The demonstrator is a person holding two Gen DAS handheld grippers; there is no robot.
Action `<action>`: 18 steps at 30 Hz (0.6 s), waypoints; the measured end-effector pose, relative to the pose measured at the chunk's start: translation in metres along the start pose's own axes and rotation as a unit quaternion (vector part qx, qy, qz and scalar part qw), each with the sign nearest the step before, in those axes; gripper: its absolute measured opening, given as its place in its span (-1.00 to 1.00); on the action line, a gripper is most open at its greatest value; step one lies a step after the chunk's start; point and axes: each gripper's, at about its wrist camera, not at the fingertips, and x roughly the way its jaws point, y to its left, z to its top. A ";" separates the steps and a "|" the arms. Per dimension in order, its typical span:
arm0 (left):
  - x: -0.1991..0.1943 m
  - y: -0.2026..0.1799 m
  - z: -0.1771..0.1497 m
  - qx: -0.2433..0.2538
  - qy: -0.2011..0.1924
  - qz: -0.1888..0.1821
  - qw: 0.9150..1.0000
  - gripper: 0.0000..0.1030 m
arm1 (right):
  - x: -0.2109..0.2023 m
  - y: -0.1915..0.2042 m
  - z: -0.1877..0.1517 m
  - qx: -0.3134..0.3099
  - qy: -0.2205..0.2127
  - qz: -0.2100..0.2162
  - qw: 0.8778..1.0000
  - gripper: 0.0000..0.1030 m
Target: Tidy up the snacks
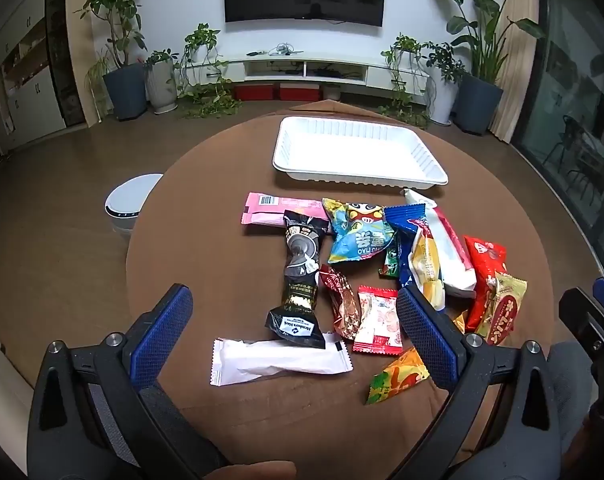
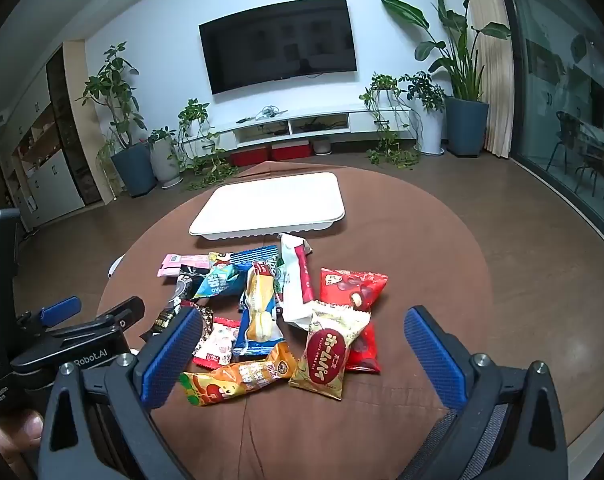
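The left hand-held gripper (image 1: 294, 334) hangs over the near side of the round bench under a brown cloth (image 1: 230, 160), its blue-padded jaws spread wide with nothing between the pads; it touches none of the packets below. The right hand-held gripper (image 2: 302, 354) is likewise spread fully, released, and grips nothing. The snacks lie in a loose heap mid-bench: a long black wrapped cake (image 1: 300, 272) leans across a flat white sachet (image 1: 280, 362), with a pink bar (image 1: 280, 208) behind it, and a gold packet with a red oval label (image 2: 329, 354) rests on a red chocolate bag (image 2: 351, 286). An orange cartoon-printed pouch (image 2: 238, 380) lies nearest the right gripper. Beyond the heap sits an empty white ribbed plastic tray (image 1: 357, 150).
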 end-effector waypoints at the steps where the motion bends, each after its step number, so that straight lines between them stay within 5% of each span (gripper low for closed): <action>1: 0.000 0.000 0.000 0.000 -0.001 0.000 1.000 0.99 | 0.000 0.000 0.000 0.002 0.000 0.000 1.000 1.00; 18: 0.003 0.004 -0.006 0.000 0.006 0.001 1.000 0.99 | 0.000 -0.001 -0.002 -0.002 0.004 -0.003 1.000 1.00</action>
